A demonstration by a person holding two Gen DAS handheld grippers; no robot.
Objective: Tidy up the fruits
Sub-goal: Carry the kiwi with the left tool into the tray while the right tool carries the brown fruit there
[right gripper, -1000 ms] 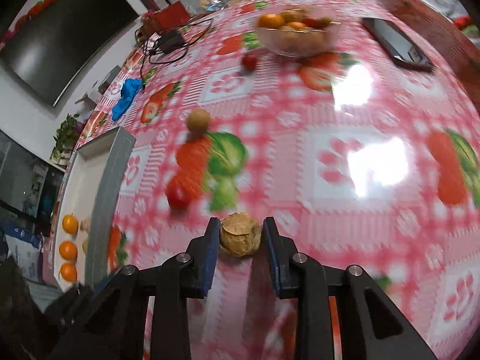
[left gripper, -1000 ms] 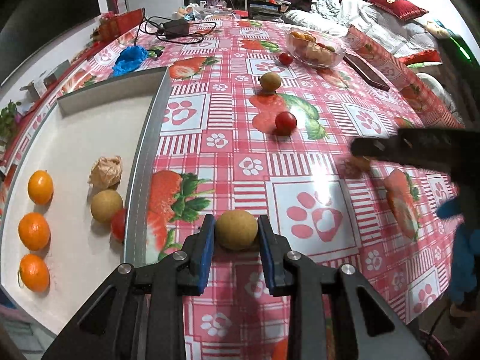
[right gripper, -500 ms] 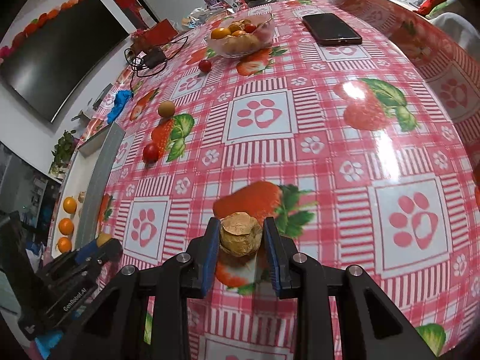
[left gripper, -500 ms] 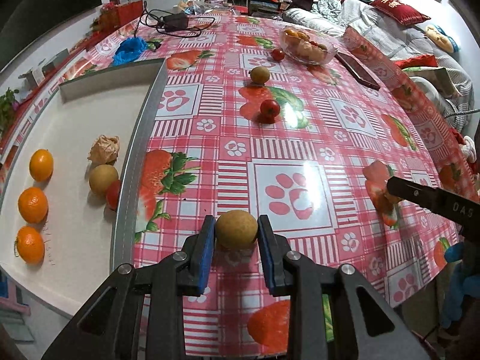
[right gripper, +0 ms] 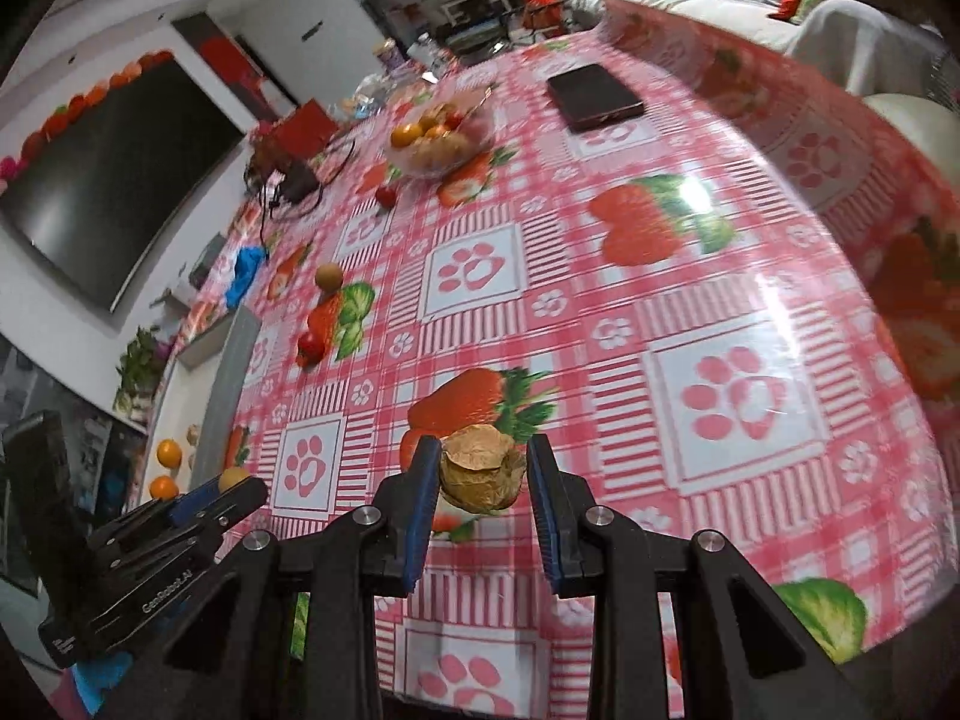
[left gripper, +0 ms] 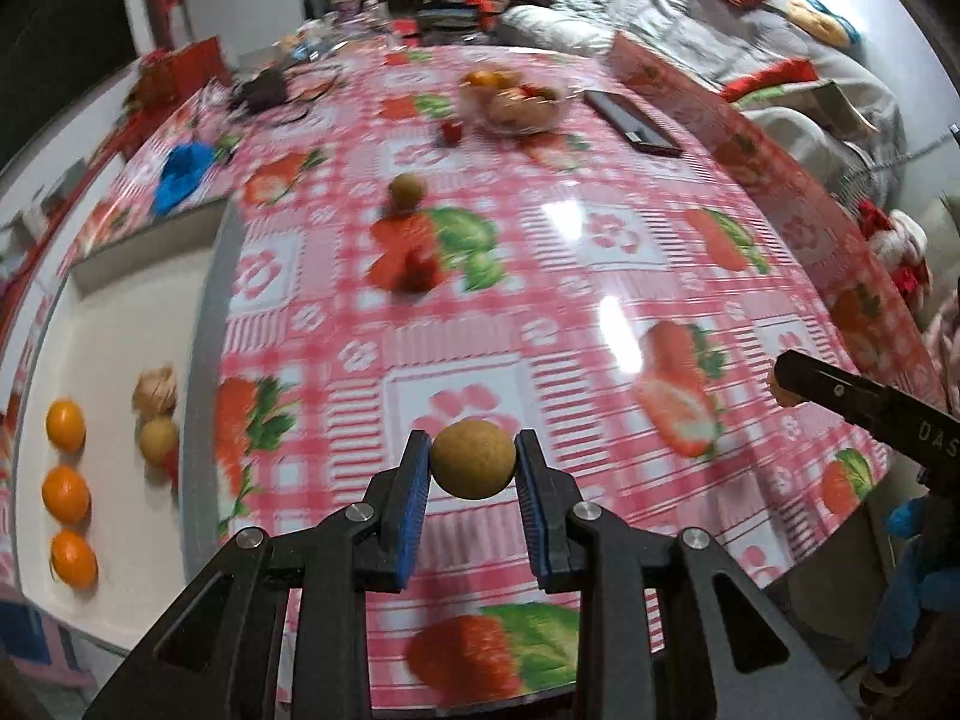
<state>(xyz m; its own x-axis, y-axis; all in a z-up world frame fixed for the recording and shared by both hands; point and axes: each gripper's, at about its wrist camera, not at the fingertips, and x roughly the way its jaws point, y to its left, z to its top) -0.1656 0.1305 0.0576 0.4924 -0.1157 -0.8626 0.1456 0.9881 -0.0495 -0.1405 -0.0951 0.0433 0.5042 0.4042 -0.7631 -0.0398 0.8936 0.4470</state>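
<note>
The tablecloth (left gripper: 600,300) is pink-red check with paw prints and strawberries. The tray (left gripper: 114,330) is cream, its three oranges (left gripper: 65,493) bright, and a cloth (left gripper: 180,174) vivid blue.

Tray (left gripper: 204,324) lies left of the table (left gripper: 600,300) (bowl (left gripper: 516,105) far).

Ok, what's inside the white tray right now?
The tray holds three oranges in a row, a papery husked fruit and a brown fruit. Something red behind its rim is mostly hidden.

A table with a red strawberry-and-paw cloth (left gripper: 600,276) bears a white tray (left gripper: 114,324) left, a fruit bowl (left gripper: 513,102) and phone (left gripper: 633,123) far, and loose fruits (left gripper: 408,189) mid-table.
</note>
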